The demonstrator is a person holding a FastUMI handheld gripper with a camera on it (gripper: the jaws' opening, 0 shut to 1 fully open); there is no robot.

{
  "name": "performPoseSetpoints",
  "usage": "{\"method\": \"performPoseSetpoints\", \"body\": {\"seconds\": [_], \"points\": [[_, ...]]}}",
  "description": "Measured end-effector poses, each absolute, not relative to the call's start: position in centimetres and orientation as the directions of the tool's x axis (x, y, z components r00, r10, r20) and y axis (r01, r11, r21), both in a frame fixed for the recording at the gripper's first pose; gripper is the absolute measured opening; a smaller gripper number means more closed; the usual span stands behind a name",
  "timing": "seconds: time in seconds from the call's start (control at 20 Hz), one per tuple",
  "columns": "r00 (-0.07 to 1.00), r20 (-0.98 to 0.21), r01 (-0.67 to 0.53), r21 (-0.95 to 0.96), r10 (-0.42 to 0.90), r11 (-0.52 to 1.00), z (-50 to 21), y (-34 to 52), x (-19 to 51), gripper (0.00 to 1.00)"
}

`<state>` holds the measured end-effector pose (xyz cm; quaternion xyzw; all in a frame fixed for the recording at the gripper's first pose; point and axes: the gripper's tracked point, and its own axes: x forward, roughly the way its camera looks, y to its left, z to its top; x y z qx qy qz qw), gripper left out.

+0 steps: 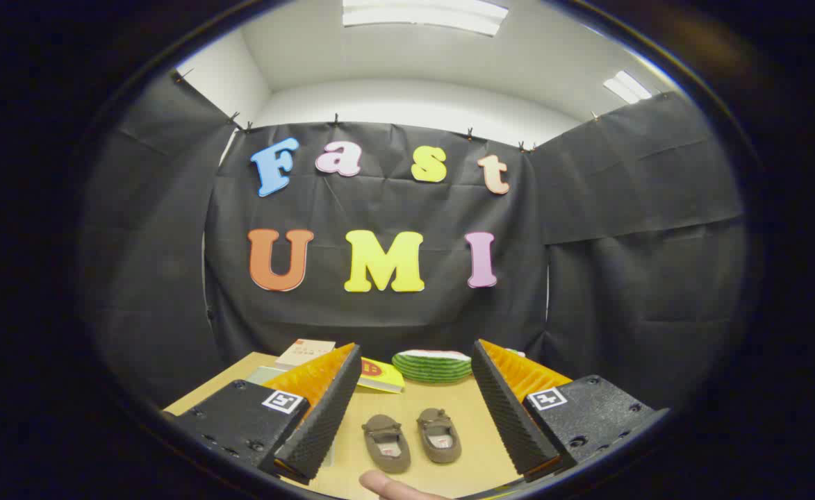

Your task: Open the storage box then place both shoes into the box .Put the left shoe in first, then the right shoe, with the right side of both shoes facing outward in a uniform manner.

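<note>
Two small brown shoes lie side by side on the wooden table (463, 403), one on the left (385, 443) and one on the right (440, 435), toes pointing away. They sit between and below my gripper's (414, 375) two fingers, which stand wide apart with nothing held. The left finger (324, 417) and the right finger (508, 410) flank the pair without touching either shoe. A fingertip of a person's hand (390, 486) shows just before the shoes.
At the table's far edge lie a green striped round thing (432, 366), a yellow booklet (379, 375) and a pale book (304, 352). Black cloth walls close the booth behind and at both sides.
</note>
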<state>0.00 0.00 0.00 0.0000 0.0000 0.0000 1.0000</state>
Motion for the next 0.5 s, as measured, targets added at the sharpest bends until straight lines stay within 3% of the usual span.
{"method": "performPoseSetpoints", "body": {"seconds": [0.5], "points": [[0.997,-0.072,-0.014,-0.022,0.012,1.0,-3.9,-0.7,0.3,1.0]]}}
